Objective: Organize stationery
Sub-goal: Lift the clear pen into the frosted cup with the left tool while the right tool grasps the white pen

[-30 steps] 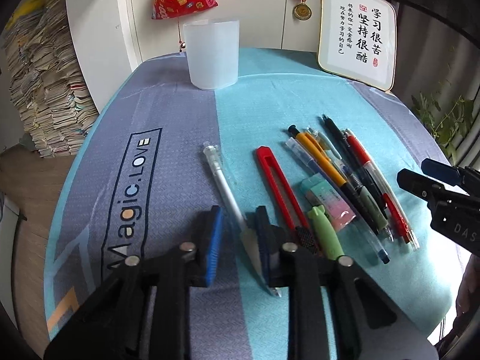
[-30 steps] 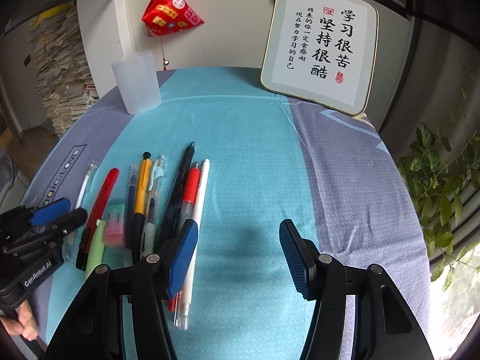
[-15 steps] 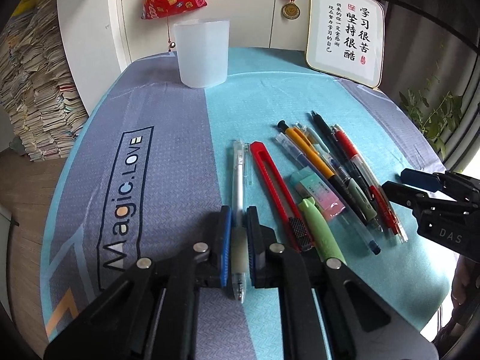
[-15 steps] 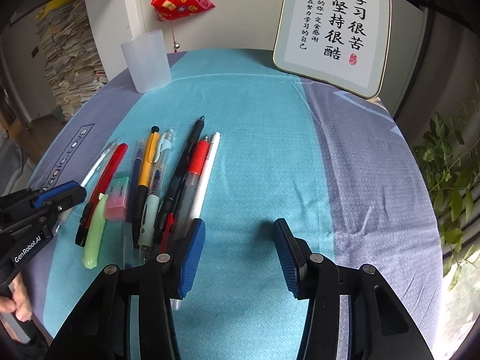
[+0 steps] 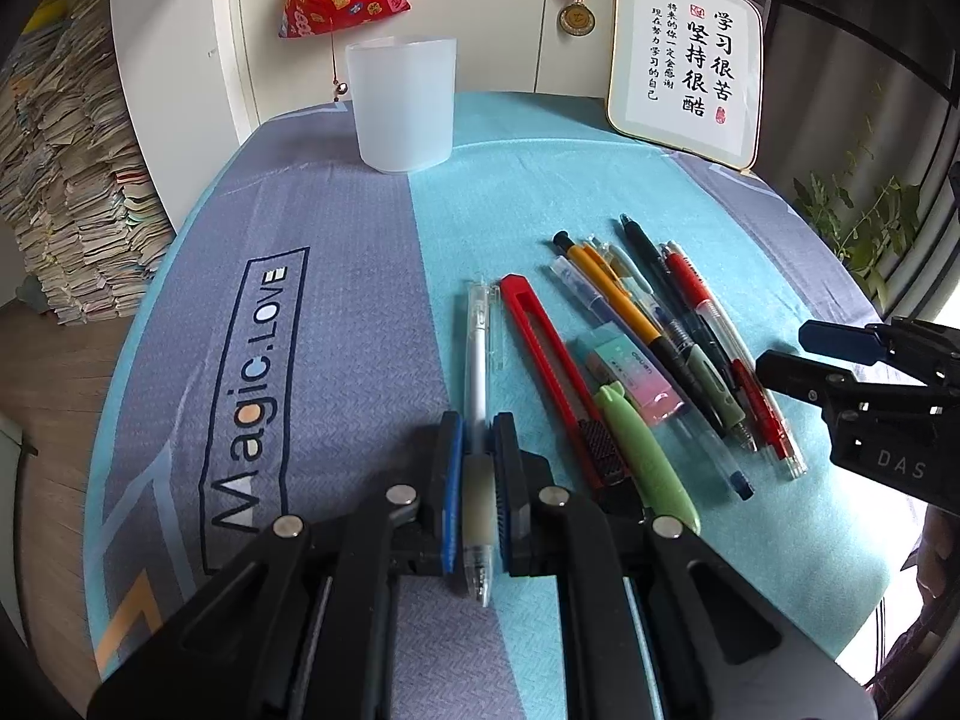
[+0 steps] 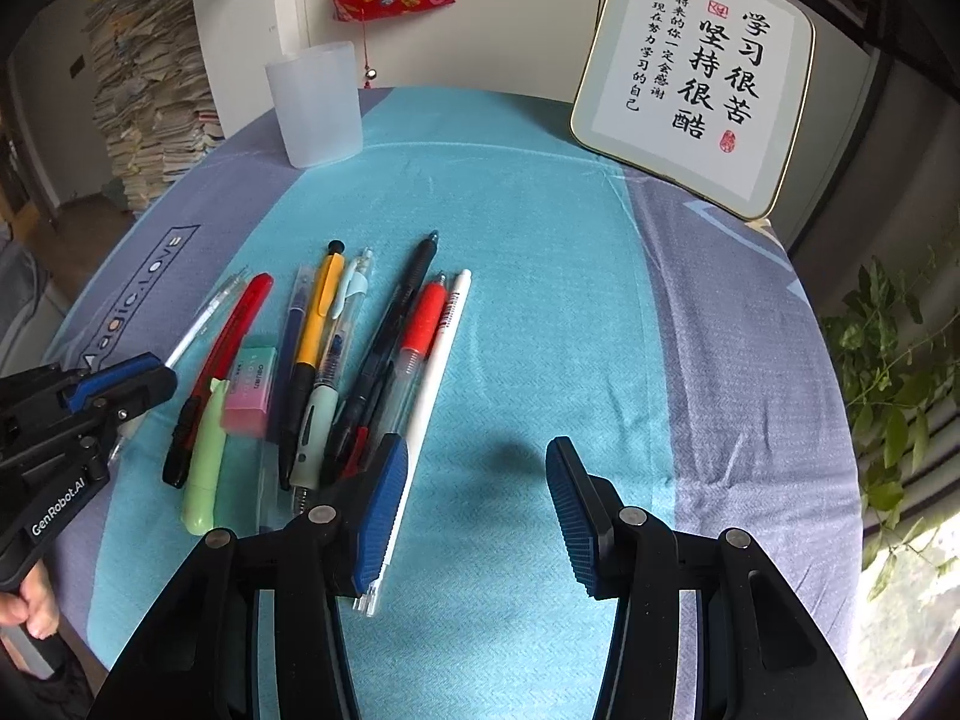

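we hold the clear pen (image 5: 478,372) in our left tool (image 5: 478,468), the pads (image 5: 454,462) pinched narrow on its soft grip near the tip end. its long axis runs straight ahead along the fingers, cap end pointing away toward the frosted cup (image 5: 403,103), which stands upright at the far side of the bench (image 5: 336,222), well apart and slightly left of the pen's line. that is the relation our next move turns on, we judge: the pen must travel forward and tip upright to drop into the cup. whether the pen is lifted or touching the cloth, we cannot tell.

our right tool (image 6: 474,510) is spread wide and holds nothing; its left pad (image 6: 384,504) sits just over the near end of the white pen (image 6: 435,396). the rest lies in a loose row between the tools: red cutter (image 5: 552,360), eraser (image 5: 630,372), green pen (image 5: 642,456), yellow pen (image 5: 612,300), red pen (image 5: 714,324). the left tool is nearer the cup.
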`<state>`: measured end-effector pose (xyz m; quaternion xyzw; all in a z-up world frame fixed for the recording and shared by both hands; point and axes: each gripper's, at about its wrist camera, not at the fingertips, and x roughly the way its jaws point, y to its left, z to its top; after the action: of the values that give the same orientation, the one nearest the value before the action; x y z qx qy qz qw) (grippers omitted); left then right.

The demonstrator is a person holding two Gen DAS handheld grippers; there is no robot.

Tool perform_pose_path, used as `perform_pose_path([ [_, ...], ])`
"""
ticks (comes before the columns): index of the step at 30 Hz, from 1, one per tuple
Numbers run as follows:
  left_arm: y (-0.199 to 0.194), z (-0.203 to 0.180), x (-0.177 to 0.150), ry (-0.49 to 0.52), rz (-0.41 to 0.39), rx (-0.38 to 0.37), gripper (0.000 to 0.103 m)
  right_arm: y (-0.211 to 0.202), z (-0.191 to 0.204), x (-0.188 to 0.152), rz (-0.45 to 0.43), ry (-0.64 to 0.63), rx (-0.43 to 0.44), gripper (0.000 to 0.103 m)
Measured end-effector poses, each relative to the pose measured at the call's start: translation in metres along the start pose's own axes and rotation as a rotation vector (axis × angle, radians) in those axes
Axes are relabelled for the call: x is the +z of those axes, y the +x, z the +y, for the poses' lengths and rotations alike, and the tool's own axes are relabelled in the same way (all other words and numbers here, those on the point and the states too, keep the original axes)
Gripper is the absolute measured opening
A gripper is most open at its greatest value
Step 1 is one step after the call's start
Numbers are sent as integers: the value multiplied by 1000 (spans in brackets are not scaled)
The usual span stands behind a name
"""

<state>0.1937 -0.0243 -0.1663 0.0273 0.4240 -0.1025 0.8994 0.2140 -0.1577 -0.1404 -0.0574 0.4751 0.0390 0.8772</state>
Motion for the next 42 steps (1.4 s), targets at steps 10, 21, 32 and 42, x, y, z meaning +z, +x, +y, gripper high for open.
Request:
perform_pose_path([
  [10, -2, 0, -4, 10, -2, 2, 8, 5, 17, -4, 39, -53, 55, 20],
  [21, -7, 17, -2, -73, -15, -113, 8, -9, -9, -18, -56, 69, 175, 8],
  [32, -42, 28, 35, -91, -128, -117, 8, -39, -11, -8, -147, 118, 216, 8],
  [42, -59, 53, 141, -12, -71, -109, 8, -64, -24, 19, -185, 167, 243, 8],
])
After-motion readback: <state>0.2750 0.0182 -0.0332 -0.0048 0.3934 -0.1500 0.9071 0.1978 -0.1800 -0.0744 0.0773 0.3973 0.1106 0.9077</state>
